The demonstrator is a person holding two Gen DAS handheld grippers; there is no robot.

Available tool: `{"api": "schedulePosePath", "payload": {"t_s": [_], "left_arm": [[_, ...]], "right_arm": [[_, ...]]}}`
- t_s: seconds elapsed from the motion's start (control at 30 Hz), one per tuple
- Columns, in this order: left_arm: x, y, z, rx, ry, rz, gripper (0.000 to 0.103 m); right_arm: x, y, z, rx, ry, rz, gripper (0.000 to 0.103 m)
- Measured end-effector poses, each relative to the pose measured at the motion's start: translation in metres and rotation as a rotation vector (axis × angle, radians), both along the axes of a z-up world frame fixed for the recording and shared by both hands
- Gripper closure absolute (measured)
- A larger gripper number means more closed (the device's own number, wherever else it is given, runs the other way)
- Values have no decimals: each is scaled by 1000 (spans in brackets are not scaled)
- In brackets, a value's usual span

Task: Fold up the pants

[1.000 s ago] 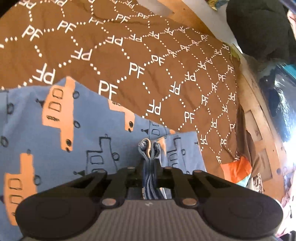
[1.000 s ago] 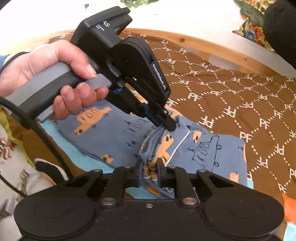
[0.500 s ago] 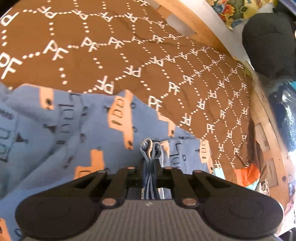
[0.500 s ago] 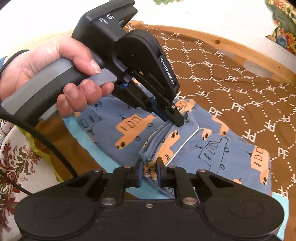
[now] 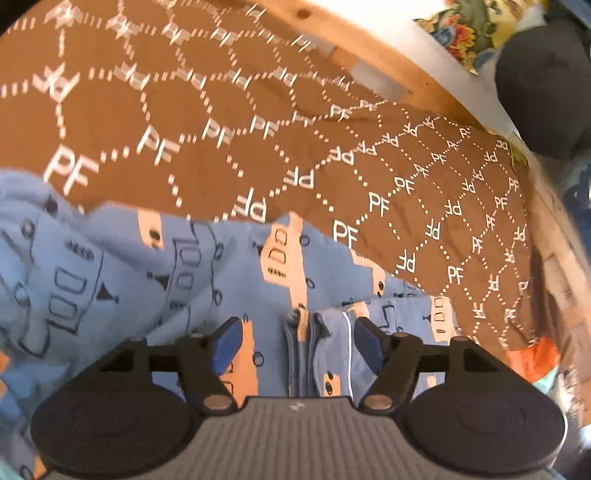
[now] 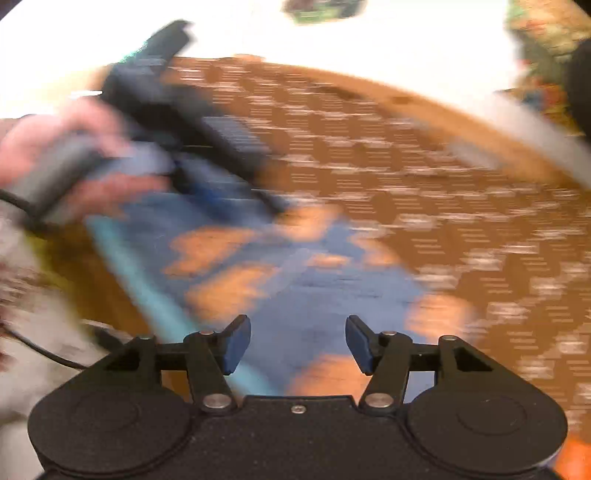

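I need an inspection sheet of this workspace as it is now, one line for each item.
Surface: brown quilt with white PF lettering, on a wooden frame.
Job's things: blue pants with orange vehicle print lie on the quilt; a bunched fabric edge stands between the open fingers of the left tool.
Clutter: orange cloth at the quilt's edge.
Grippers: left tool open; right tool open, holding nothing.
Cables: a dark cable at the left of the right view, which is blurred.
Surroundings: floral fabric and a dark shape beyond the frame.
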State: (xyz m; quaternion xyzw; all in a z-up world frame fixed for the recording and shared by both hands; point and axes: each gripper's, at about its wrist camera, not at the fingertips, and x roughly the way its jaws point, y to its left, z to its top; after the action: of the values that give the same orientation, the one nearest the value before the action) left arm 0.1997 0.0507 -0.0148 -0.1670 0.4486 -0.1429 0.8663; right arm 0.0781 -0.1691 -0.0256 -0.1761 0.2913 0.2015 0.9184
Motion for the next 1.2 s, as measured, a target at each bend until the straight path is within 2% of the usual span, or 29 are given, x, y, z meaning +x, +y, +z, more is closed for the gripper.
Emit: {"api": "schedulePosePath", "payload": {"t_s": [0.03, 0.1, 0.13, 0.2, 0.23, 0.27, 0.3, 0.37, 0.4, 0.47, 0.5, 0.57, 0.6, 0.73, 0.8, 0.87, 0.93, 1.0, 1.07, 1.13, 1.2], "left_arm": [[-3, -5, 1, 19, -24, 5, 28], [-8, -22, -1, 62, -61, 10, 15], [-10, -30, -5, 96, -66, 7, 15], [-10, -46, -16, 210, -50, 22, 15], [-8, -52, -24, 277, -29, 43, 16], [-8, -55, -30, 307, -31, 50, 14], [-10, -54, -33, 303, -56, 55, 14], [-14, -50, -34, 297, -81, 60, 14], [-14, -48, -34, 305, -85, 57, 15], [-15, -41, -33, 301, -86, 54, 16], [-17, -38, -31, 295, -85, 52, 16], [-20, -36, -25, 302, -77, 57, 18], [-24, -36, -20, 307, -72, 66, 18], [-47, -32, -7, 225, -73, 25, 12], [-61, -38, -8, 242, -76, 20, 7], [-70, -47, -18, 315, -69, -11, 7], [-75, -53, -27, 384, -88, -14, 6], [-79, -52, -27, 389, -107, -3, 6], [-79, -47, -22, 382, -89, 21, 7], [-83, -41, -13, 357, -89, 42, 8], [-87, -36, -9, 394, -106, 60, 7]], "right_arm": [[10, -14, 2, -18, -17, -59, 43], [36, -40, 4, -23, -31, -177, 42], [49, -50, 3, -11, -45, -215, 36], [75, -59, -6, -10, -41, -233, 29], [87, -60, -13, -18, -29, -231, 28], [96, -60, -20, -29, -25, -237, 28], [104, -58, -27, -54, -27, -246, 28], [118, -58, -45, -146, -31, -271, 22], [121, -63, -50, -147, -44, -290, 11], [123, -77, -51, -110, -48, -361, 7], [122, -82, -48, -92, -45, -375, 8], [111, -85, -40, -73, -68, -393, 17], [102, -82, -34, -70, -83, -380, 18], [56, -63, -18, -33, -81, -217, 5], [35, -50, -18, -53, -58, -135, 5], [20, -40, -28, -122, -48, -103, 5], [14, -41, -44, -189, -39, -123, 4], [13, -52, -43, -133, -16, -178, 3], [14, -63, -35, -74, -9, -220, 7], [8, -66, -24, -24, -78, -225, 6], [6, -63, -20, 4, -109, -214, 1]]}}
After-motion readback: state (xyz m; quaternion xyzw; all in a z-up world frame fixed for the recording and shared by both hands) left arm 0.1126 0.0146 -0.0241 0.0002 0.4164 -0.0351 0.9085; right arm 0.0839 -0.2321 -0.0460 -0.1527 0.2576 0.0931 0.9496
